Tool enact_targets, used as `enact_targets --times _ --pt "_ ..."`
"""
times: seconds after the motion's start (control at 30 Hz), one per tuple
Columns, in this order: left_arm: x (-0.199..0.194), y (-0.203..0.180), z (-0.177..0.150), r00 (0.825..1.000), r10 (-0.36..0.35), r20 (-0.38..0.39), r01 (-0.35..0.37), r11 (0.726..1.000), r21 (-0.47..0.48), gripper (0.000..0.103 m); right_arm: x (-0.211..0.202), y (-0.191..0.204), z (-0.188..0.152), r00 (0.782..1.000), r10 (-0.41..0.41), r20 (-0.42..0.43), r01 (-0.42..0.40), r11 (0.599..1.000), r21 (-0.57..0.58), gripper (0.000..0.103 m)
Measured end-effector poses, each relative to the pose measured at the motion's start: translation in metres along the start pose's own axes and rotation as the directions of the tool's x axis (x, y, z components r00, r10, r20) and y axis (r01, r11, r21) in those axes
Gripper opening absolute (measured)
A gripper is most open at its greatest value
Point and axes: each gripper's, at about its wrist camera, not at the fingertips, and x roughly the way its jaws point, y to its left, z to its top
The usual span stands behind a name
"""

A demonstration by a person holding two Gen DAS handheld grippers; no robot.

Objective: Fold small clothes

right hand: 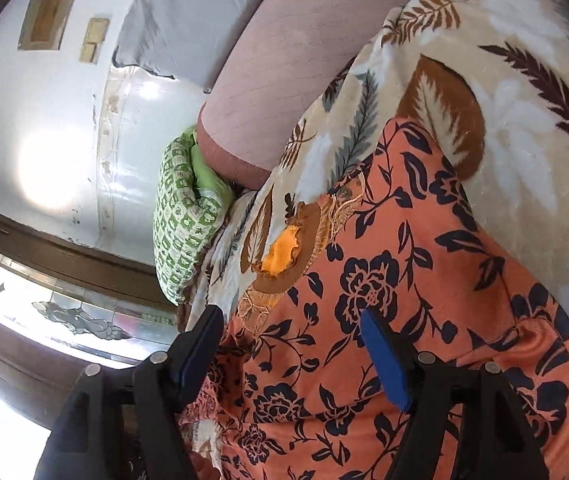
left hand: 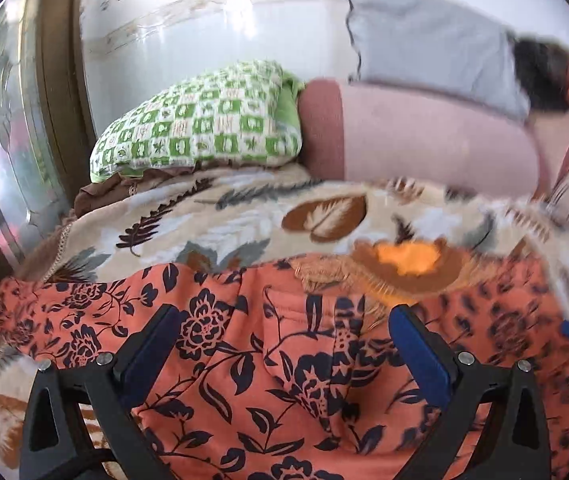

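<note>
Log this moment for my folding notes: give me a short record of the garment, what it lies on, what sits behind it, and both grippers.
garment: orange floral garment, spread flat, ornate neckline with an orange-yellow patch
surface: leaf-print blanket
behind: green checked pillow beside a pink bolster, grey pillow above
left gripper: open, over the garment, nothing pinched
right gripper: open, over the garment near the neckline, nothing pinched
fold: none visible yet

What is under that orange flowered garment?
The orange garment lies on a leaf-patterned blanket, which shows all around it. Whatever lies beneath the blanket is covered.
</note>
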Motion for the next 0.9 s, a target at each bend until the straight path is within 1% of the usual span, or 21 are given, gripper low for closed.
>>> enact_targets --times 0.03,0.07,0.1,0.13,0.17,0.2,0.23,0.27,0.3,0.37,0.4,0.47,0.53,0.6,0.7,0.77,0.83,0.87,0.9 --pt "0.007 -0.001 -0.001 1.000 0.016 -0.027 -0.016 1.000 -0.009 0.103 0.006 0.003 -0.002 1.000 -0.014 -0.013 0.014 1.000 -0.014 0.074" --pt "0.016 0.003 -0.002 0.998 0.017 -0.066 -0.019 0.999 -0.036 0.103 0.013 0.006 -0.005 0.999 -0.022 -0.028 0.021 0.999 -0.031 0.074" --pt "0.025 0.010 -0.003 0.994 0.005 -0.111 -0.014 0.997 -0.081 0.095 0.016 0.007 -0.007 0.999 -0.020 -0.043 0.018 0.999 -0.042 0.074" --pt "0.030 0.017 -0.005 0.990 -0.015 -0.142 -0.003 0.992 -0.123 0.084 0.022 0.010 -0.010 0.998 -0.021 -0.061 0.017 0.998 -0.053 0.074" --pt "0.036 0.025 -0.008 0.984 -0.045 -0.173 0.016 0.986 -0.168 0.051 0.027 0.010 -0.012 0.997 -0.025 -0.072 0.020 0.998 -0.061 0.073" --pt "0.044 0.034 -0.011 0.974 -0.079 -0.214 0.034 0.977 -0.209 0.029 0.029 0.009 -0.014 0.996 -0.029 -0.081 0.023 0.997 -0.070 0.072" --pt "0.049 0.042 -0.013 0.965 -0.106 -0.241 0.045 0.969 -0.243 0.025 0.034 0.010 -0.016 0.995 -0.034 -0.092 0.027 0.997 -0.077 0.069" --pt "0.052 0.050 -0.018 0.956 -0.141 -0.256 0.063 0.955 -0.291 0.021 0.043 0.010 -0.019 0.994 -0.044 -0.099 0.036 0.996 -0.087 0.065" --pt "0.053 0.056 -0.022 0.951 -0.172 -0.257 0.081 0.941 -0.330 0.018 0.048 0.010 -0.021 0.993 -0.060 -0.103 0.050 0.994 -0.099 0.064" --pt "0.050 0.064 -0.025 0.944 -0.223 -0.241 0.121 0.919 -0.376 0.014 0.056 0.012 -0.024 0.990 -0.095 -0.108 0.081 0.989 -0.121 0.062" --pt "0.046 0.064 -0.027 0.945 -0.234 -0.230 0.137 0.917 -0.374 0.013 0.060 0.012 -0.026 0.988 -0.107 -0.111 0.093 0.988 -0.124 0.062" --pt "0.037 0.063 -0.025 0.949 -0.235 -0.211 0.151 0.925 -0.349 0.013 0.065 0.011 -0.029 0.985 -0.123 -0.119 0.107 0.986 -0.132 0.062" --pt "0.034 0.062 -0.027 0.947 -0.236 -0.219 0.153 0.929 -0.338 0.013 0.067 0.012 -0.031 0.984 -0.132 -0.122 0.115 0.983 -0.143 0.062" --pt "0.035 0.068 -0.030 0.935 -0.249 -0.252 0.154 0.927 -0.343 0.012 0.068 0.013 -0.032 0.984 -0.131 -0.120 0.113 0.982 -0.151 0.062" --pt "0.027 0.078 -0.042 0.911 -0.304 -0.279 0.187 0.907 -0.378 0.012 0.069 0.014 -0.032 0.985 -0.129 -0.114 0.111 0.982 -0.150 0.062" --pt "0.020 0.079 -0.052 0.894 -0.336 -0.296 0.215 0.902 -0.374 0.013 0.072 0.013 -0.031 0.983 -0.141 -0.116 0.123 0.981 -0.148 0.062" --pt "0.020 0.080 -0.060 0.878 -0.351 -0.325 0.219 0.899 -0.381 0.013 0.075 0.012 -0.030 0.980 -0.157 -0.120 0.139 0.980 -0.142 0.062" --pt "0.021 0.084 -0.062 0.874 -0.357 -0.331 0.215 0.893 -0.396 0.015 0.077 0.011 -0.030 0.979 -0.160 -0.124 0.142 0.980 -0.139 0.062" --pt "0.022 0.088 -0.062 0.874 -0.356 -0.329 0.209 0.889 -0.406 0.019 0.078 0.010 -0.030 0.978 -0.161 -0.129 0.143 0.980 -0.138 0.062"
